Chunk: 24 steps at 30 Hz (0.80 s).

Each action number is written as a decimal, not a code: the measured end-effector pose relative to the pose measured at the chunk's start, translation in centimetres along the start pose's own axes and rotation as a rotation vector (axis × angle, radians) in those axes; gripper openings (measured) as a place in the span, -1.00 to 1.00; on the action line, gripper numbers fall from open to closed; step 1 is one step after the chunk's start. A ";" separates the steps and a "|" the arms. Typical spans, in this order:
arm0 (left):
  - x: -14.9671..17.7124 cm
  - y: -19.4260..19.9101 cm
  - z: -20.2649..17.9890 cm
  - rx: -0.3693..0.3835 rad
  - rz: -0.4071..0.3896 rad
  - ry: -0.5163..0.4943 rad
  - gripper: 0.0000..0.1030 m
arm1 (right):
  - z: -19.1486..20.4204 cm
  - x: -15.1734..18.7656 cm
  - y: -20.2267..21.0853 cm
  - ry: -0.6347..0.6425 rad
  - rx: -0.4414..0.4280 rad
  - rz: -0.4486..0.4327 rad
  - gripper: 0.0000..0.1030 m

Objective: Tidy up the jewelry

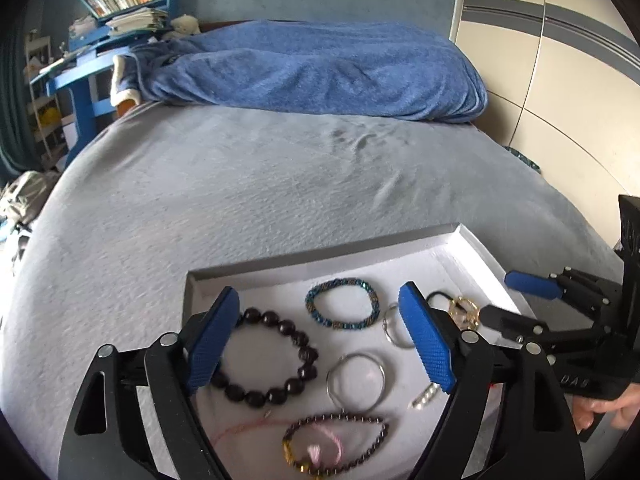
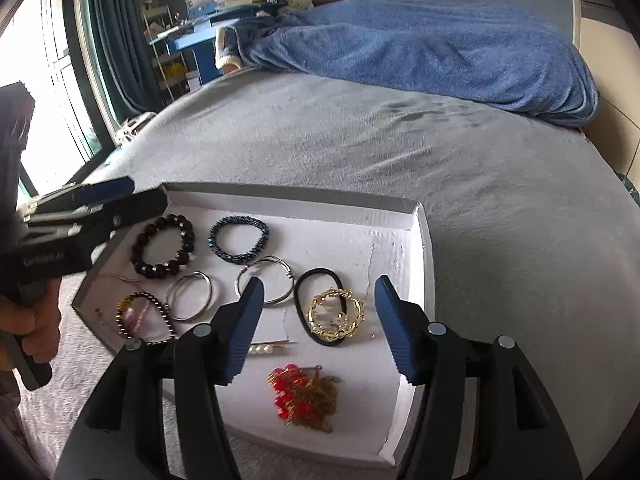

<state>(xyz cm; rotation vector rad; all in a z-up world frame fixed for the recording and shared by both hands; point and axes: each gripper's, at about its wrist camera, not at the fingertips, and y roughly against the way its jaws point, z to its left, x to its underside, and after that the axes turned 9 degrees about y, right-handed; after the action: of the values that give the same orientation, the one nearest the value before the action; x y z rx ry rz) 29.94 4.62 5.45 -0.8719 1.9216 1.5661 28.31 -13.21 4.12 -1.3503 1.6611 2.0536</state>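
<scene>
A shallow white tray (image 2: 420,248) lies on the bed and holds several pieces of jewelry. In it are a black bead bracelet (image 2: 164,246), a blue beaded bracelet (image 2: 238,239), two silver hoops (image 2: 188,296), a gold chain (image 2: 335,314) on a black hair tie, a pearl clip (image 2: 264,347) and a red bead piece (image 2: 302,398). My left gripper (image 1: 320,344) is open above the tray (image 1: 476,248), over the black bead bracelet (image 1: 266,358) and a silver hoop (image 1: 356,380). My right gripper (image 2: 318,324) is open and empty above the gold chain.
The tray rests on a grey bed cover (image 1: 240,184). A blue blanket (image 1: 320,68) lies at the head of the bed. A blue desk with books (image 1: 120,8) stands at the far left, a wardrobe (image 1: 560,60) at the right.
</scene>
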 end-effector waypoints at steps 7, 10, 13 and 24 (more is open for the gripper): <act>2.6 2.6 -0.1 0.005 -0.012 0.000 0.61 | 1.1 1.0 2.8 -0.005 0.002 -0.071 0.44; 3.4 3.7 0.0 0.006 -0.027 0.023 0.65 | 1.7 1.7 3.9 -0.004 0.001 -0.116 0.58; 4.5 5.1 0.1 0.002 -0.062 0.046 0.81 | 2.6 3.0 4.8 -0.007 0.017 -0.157 0.74; 8.9 8.1 1.0 -0.078 -0.145 0.080 0.84 | 4.2 6.4 5.8 -0.001 0.072 -0.217 0.89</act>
<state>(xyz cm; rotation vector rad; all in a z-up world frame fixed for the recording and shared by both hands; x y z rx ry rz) 17.96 5.17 3.98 -1.0967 1.8169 1.5493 18.76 -14.26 3.36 -1.4354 1.4988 1.8552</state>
